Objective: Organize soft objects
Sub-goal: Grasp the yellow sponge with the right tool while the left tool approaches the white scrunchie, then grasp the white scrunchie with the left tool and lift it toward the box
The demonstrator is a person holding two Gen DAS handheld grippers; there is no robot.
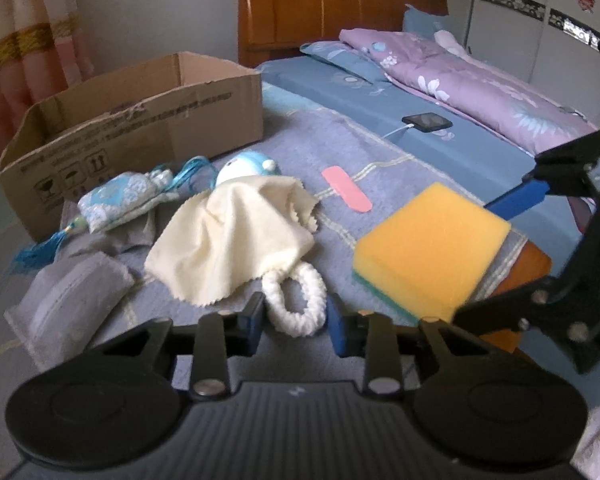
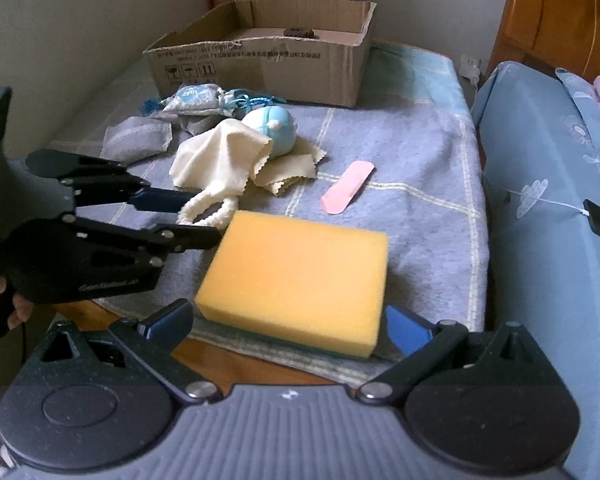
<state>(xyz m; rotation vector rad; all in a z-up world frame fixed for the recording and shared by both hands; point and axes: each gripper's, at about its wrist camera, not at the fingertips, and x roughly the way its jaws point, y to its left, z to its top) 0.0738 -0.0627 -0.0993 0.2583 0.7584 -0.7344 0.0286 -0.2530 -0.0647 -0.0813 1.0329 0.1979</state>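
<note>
A yellow sponge (image 2: 296, 276) with a green underside lies on the grey-blue checked cloth (image 2: 400, 152); it also shows in the left wrist view (image 1: 428, 248). My right gripper (image 2: 288, 328) is open, its blue pads on either side of the sponge's near end. My left gripper (image 1: 296, 324) is open around a white fluffy ring (image 1: 296, 300). A cream cloth (image 1: 236, 232) drapes over a blue-and-white plush toy (image 1: 248, 164). A floral sachet (image 1: 120, 200) and a grey pouch (image 1: 68, 300) lie to the left. A cardboard box (image 1: 140, 128) stands behind.
A pink strip (image 1: 346, 188) lies on the cloth. A phone (image 1: 426, 121) on a cable rests on the blue bed, with a purple quilt (image 1: 480, 88) and a wooden headboard (image 1: 320, 4) beyond. The wooden table edge (image 2: 220, 364) shows under the cloth.
</note>
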